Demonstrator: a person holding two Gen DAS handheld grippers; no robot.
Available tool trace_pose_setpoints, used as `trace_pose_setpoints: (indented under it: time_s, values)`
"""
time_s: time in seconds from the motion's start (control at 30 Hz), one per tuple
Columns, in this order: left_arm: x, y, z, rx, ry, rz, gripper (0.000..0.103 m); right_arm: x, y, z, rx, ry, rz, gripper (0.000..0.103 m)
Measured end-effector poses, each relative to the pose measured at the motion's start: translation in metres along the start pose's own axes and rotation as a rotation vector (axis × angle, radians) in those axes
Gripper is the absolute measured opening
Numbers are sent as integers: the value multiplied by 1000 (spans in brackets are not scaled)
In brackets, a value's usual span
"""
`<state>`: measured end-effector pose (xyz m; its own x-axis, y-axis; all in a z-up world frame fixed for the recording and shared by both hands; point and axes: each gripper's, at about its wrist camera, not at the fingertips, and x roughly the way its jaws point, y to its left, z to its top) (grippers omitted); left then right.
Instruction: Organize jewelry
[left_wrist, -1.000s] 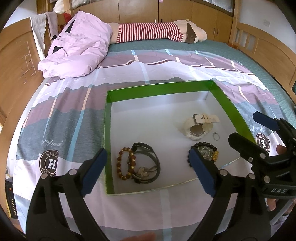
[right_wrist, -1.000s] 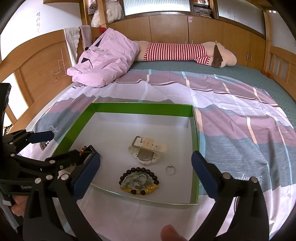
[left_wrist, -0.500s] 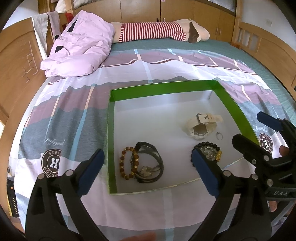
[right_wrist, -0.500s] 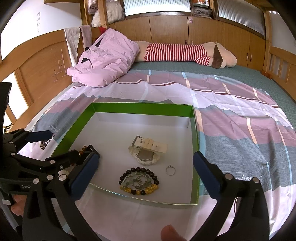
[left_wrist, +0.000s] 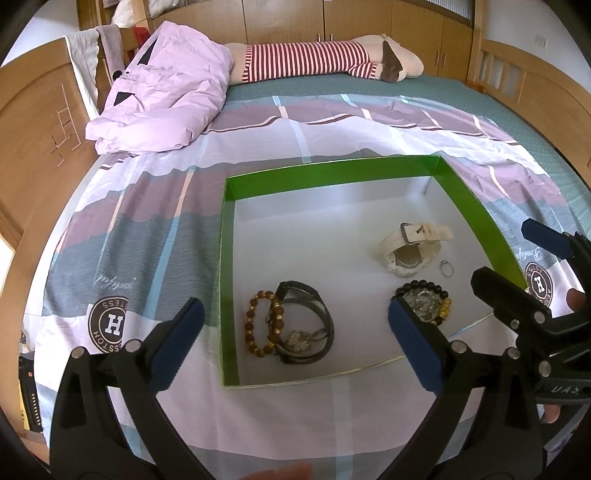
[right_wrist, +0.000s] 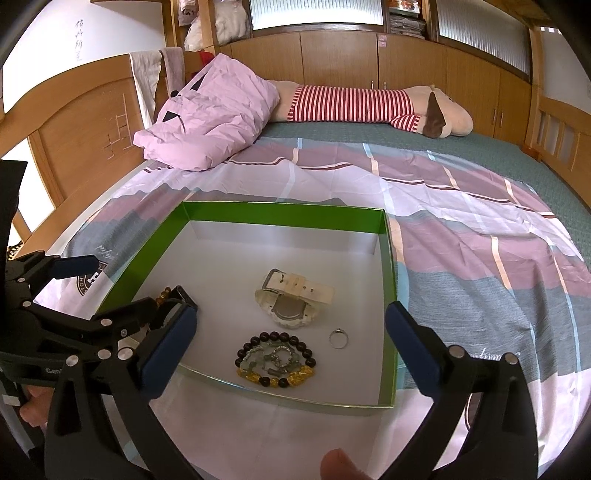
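Jewelry fills our green-walled shallow cardboard tray (left_wrist: 332, 177) on the bed: white watch (left_wrist: 412, 247) at two o'clock, brown bead bracelet (left_wrist: 258, 325) at seven. Our left gripper (left_wrist: 295, 341) and right gripper (right_wrist: 291, 341) hover released.

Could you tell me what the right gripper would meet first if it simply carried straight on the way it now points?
Probably the black bead bracelet near the front of the green box; the open right gripper frames it, though depth is hard to judge.
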<state>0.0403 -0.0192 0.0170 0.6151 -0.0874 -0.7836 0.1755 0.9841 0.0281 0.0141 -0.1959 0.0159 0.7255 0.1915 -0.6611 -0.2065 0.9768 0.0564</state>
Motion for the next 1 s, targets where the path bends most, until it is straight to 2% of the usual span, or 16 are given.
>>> trace_pose_setpoints:
  time_s: [0.77, 0.9, 0.97, 1.0]
  values:
    - [2, 1, -2, 3, 8, -15, 101, -2, -3, 1, 13, -7, 4, 102]
    - [-10, 6, -4, 11, 2, 27, 101, -26, -28, 14, 71, -111, -76, 102]
    - [-24, 13, -9, 18, -27, 44, 101, -35, -67, 23, 174, -147, -174, 102]
    - [-29, 17, -10, 20, -34, 49, 101, -32, -84, 25, 220, -134, -223, 102]
